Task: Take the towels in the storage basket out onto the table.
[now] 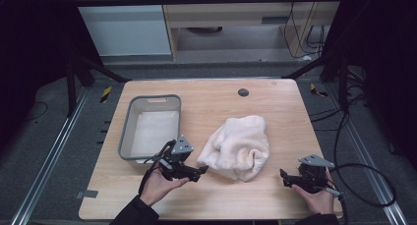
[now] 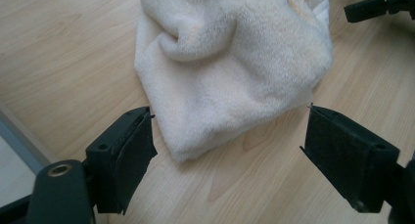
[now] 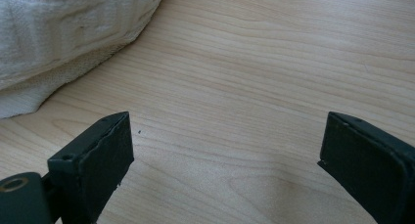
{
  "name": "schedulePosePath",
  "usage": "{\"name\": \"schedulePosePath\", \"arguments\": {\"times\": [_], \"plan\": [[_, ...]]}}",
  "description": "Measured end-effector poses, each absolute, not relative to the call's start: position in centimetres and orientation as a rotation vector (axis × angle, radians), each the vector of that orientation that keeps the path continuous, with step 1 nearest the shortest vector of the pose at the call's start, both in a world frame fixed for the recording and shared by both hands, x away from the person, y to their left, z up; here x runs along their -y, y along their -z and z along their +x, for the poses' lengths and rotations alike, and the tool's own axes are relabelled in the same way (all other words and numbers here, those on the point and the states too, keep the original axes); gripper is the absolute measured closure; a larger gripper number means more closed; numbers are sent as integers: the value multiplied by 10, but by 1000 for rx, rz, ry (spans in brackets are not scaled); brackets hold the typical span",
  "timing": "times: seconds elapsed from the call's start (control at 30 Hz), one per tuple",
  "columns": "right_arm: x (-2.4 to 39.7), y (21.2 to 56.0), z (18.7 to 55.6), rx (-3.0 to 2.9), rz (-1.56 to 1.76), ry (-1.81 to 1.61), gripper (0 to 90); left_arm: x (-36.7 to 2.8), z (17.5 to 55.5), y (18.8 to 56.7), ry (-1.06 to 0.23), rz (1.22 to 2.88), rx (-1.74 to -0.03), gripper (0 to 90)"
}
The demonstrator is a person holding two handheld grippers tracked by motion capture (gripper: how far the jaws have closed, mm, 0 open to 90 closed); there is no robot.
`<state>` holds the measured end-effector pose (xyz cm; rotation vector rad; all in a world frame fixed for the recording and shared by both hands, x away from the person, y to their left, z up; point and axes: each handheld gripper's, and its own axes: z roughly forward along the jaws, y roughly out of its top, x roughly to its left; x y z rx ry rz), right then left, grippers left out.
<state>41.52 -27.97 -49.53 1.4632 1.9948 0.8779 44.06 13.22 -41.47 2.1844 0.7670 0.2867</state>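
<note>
Both grippers' 2 fingers are spread: left gripper (image 2: 230, 150) frames the towel (image 2: 230, 62) corner, likely to pinch; right gripper (image 3: 225, 160) hovers beside it over bare counter (image 3: 274, 62).

Wood table (image 1: 206, 200); grey floor (image 1: 44, 151); pale cabinet (image 1: 231, 23) behind.

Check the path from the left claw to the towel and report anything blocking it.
Nothing visible blocks it. The left claw stands open with only bare table between its jaws and the near corner of the towel. The grey bin sits off to the side.
</note>
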Motion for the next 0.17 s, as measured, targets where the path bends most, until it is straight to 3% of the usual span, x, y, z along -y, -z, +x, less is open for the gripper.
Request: {"name": "schedulePosePath", "arguments": {"times": [0.17], "plan": [[279,495,414,-1996,1466,-885,68,-146,431,422,-289,2165,-778,212]]}}
